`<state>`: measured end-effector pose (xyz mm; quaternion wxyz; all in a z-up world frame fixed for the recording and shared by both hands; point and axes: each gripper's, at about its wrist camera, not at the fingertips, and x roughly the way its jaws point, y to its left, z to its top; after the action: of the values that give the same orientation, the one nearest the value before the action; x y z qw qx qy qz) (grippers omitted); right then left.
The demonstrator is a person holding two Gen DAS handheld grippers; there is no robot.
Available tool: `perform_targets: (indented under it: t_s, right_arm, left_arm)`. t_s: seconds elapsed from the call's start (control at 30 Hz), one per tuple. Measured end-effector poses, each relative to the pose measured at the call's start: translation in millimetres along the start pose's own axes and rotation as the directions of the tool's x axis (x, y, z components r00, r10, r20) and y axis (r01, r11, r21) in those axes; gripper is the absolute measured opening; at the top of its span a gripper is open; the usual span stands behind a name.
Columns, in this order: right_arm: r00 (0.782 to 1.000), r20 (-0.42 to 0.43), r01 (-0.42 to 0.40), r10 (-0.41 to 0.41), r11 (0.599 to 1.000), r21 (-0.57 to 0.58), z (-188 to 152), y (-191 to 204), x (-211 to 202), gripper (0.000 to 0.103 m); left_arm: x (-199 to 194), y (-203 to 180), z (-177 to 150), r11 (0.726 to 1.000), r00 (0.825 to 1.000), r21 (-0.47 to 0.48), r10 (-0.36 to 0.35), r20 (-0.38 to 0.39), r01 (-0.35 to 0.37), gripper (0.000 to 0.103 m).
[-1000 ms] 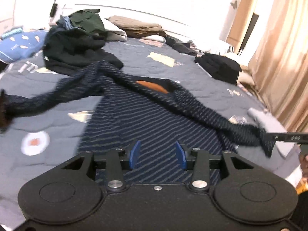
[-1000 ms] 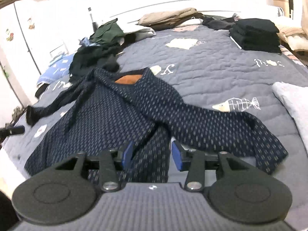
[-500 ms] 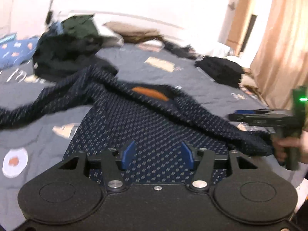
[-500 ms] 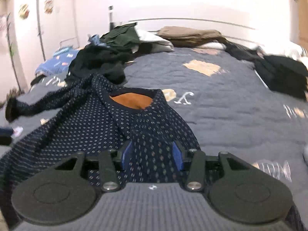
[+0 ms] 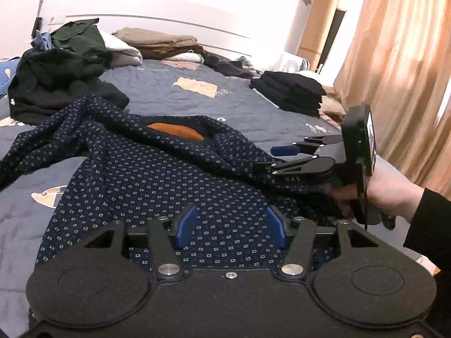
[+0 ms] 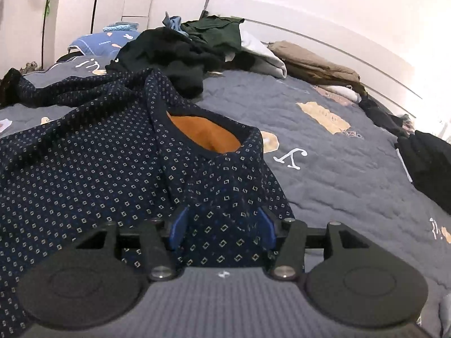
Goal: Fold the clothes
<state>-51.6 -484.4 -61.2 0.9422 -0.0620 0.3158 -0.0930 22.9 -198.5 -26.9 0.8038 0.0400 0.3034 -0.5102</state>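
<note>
A navy sweater (image 5: 157,174) with small white squares and an orange inner collar (image 5: 176,130) lies spread on the grey quilted bed (image 5: 174,98). My left gripper (image 5: 231,225) hovers low over its lower body, jaws opening, with cloth lying between the blue pads (image 5: 184,225) but not pinched. A hand holds my right gripper (image 5: 272,158) at the sweater's right sleeve. In the right wrist view, the right gripper (image 6: 222,226) is just below the collar (image 6: 205,138), jaws opening, with sweater (image 6: 84,169) cloth between its fingers and unpressed.
A heap of black and green clothes (image 5: 56,76) sits at the back left. Folded tan clothes (image 5: 160,42) lie by the headboard and a folded black stack (image 5: 290,91) at the right. A peach curtain (image 5: 403,70) hangs beyond the bed's right edge.
The right gripper swung in from the far right onto the sweater's right sleeve and shoulder. Both views closed in on the sweater. Both pairs of jaws stand wider than before.
</note>
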Motion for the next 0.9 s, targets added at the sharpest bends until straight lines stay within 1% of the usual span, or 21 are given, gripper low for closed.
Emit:
perform_targets:
  t_s: [0.07,0.13,0.17,0.2,0.23,0.27,0.3,0.33,0.37,0.43,0.53,0.6,0.7,0.73,0.8,0.87,0.9]
  right_arm:
    - [1.0,-0.017,-0.023,0.023,1.0,0.004,-4,1,4,0.055]
    - [1.0,-0.009,-0.011,0.011,1.0,-0.007,-9,2,5,0.055]
    - [1.0,-0.003,-0.003,0.003,1.0,-0.013,-11,2,5,0.054]
    - [1.0,0.003,0.006,-0.006,1.0,-0.019,-13,3,6,0.05]
    - [1.0,0.013,0.007,-0.008,1.0,0.019,-13,-3,4,0.037]
    - [1.0,0.025,0.006,-0.008,0.998,0.07,-11,-10,2,0.027]
    - [0.999,0.037,0.004,-0.009,0.993,0.121,-10,-18,0,0.011]
    - [0.999,0.049,0.002,-0.01,0.985,0.172,-9,-25,-2,0.01]
    - [0.997,0.065,0.015,-0.03,0.975,0.222,-7,-34,-4,0.01]
    - [0.992,0.092,0.059,-0.091,0.95,0.308,-6,-54,-10,0.009]
    - [0.975,0.106,0.132,-0.193,0.897,0.422,-7,-85,-17,0.008]
    - [0.959,0.102,0.191,-0.266,0.867,0.46,-9,-102,-19,0.008]
    - [0.941,0.077,0.253,-0.331,0.834,0.491,-11,-128,-17,0.008]
    - [0.939,0.069,0.262,-0.336,0.833,0.488,-11,-134,-13,0.008]
    - [0.958,0.013,0.249,-0.288,0.851,0.463,-9,-144,3,0.009]
    - [0.965,-0.042,0.248,-0.258,0.851,0.463,-9,-150,19,0.012]
    - [0.972,-0.073,0.232,-0.225,0.85,0.473,-10,-153,25,0.012]
  left_arm:
    - [2,5,1,1.0,1.0,-0.021,0.013,-0.003,-0.013,0.057]
    - [4,9,2,0.999,1.0,-0.044,0.024,-0.013,-0.025,0.058]
    - [5,10,2,0.998,0.999,-0.048,0.031,-0.018,-0.032,0.058]
    - [6,11,2,0.998,0.999,-0.051,0.038,-0.023,-0.039,0.058]
    - [7,11,2,0.998,0.999,-0.052,0.043,-0.029,-0.045,0.058]
    - [7,11,1,0.998,0.998,-0.048,0.046,-0.034,-0.048,0.058]
    - [7,10,0,0.998,0.998,-0.043,0.049,-0.039,-0.051,0.058]
    - [7,10,0,0.998,0.998,-0.038,0.051,-0.039,-0.053,0.058]
    - [7,9,0,0.998,0.998,-0.034,0.052,-0.04,-0.053,0.058]
    - [7,9,-1,0.998,0.998,-0.033,0.051,-0.041,-0.053,0.058]
    - [7,9,0,0.998,0.998,-0.034,0.055,-0.039,-0.057,0.058]
    - [7,10,0,0.997,0.997,-0.037,0.06,-0.04,-0.062,0.058]
    - [8,12,0,0.997,0.997,-0.042,0.07,-0.043,-0.072,0.058]
    - [9,13,0,0.996,0.996,-0.044,0.072,-0.045,-0.074,0.058]
    - [10,14,0,0.996,0.996,-0.042,0.074,-0.05,-0.076,0.058]
    - [12,15,0,0.996,0.995,-0.036,0.079,-0.054,-0.081,0.058]
    - [14,16,0,0.996,0.995,-0.038,0.079,-0.058,-0.081,0.058]
